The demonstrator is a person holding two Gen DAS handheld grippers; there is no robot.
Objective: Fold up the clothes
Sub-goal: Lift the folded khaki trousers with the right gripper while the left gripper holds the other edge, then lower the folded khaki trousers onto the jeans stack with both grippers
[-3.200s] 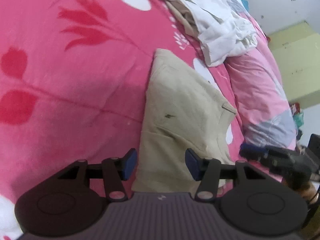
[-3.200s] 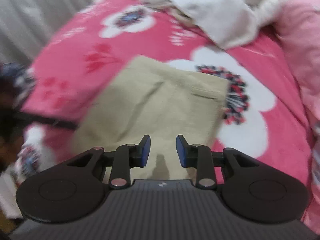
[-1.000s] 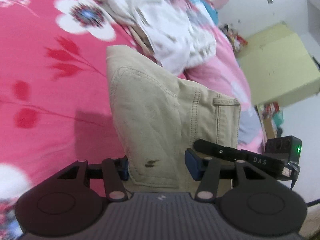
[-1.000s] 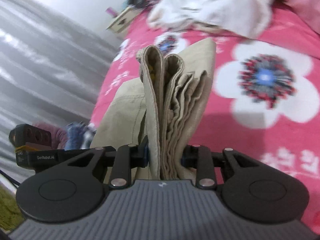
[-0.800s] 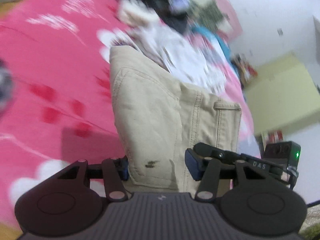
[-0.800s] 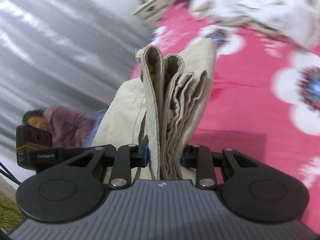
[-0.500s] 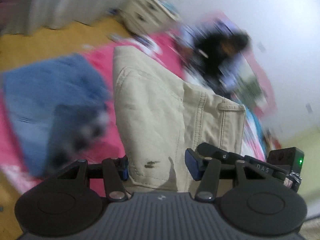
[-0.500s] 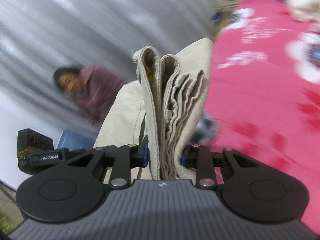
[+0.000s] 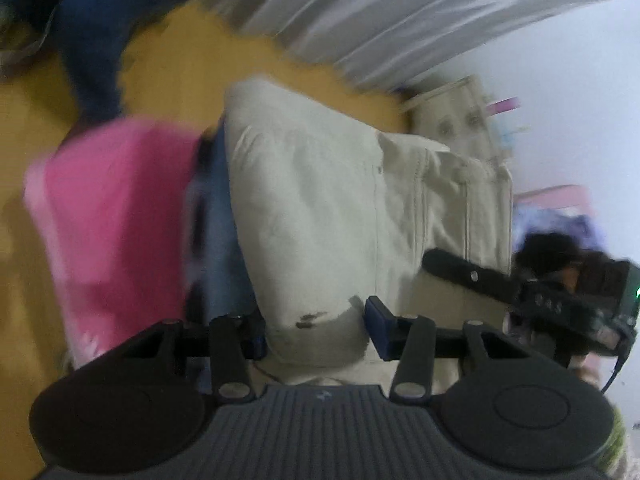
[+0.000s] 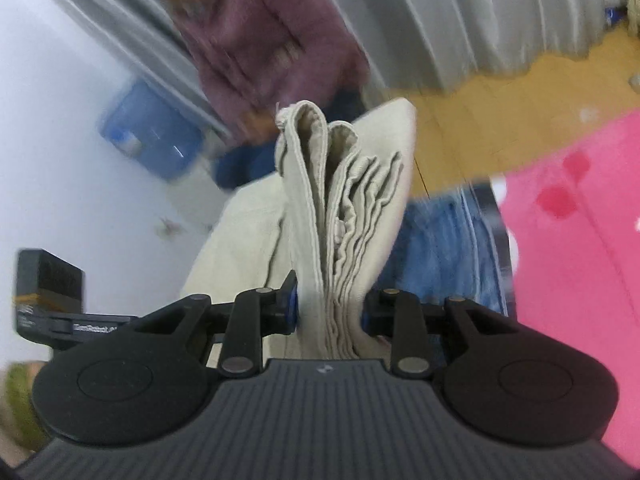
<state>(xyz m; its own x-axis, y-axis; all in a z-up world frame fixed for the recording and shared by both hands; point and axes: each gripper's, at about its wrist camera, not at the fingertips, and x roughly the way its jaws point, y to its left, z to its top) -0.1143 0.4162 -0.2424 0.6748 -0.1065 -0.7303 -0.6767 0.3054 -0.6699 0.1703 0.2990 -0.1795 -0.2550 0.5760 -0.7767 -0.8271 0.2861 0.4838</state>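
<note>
- Two grippers carry folded beige trousers [image 9: 320,208] in the air, pink bedspread [image 10: 580,260] right.
- right gripper [image 10: 329,312] clamped on the thick folded edge.
- left gripper [image 9: 316,330] jaws just narrowing, trousers between them, grip unclear.

Trousers [image 10: 344,184]: I see plain beige, one dark smudge.
Bedcover [image 10: 580,240]: pink, red blotches.
Jeans [image 10: 448,248]: blue.
Floor [image 9: 24,120]: ochre yellow.

Motion blur smears the pink bedding [image 9: 116,216]; person [image 10: 264,40] indistinct.
</note>
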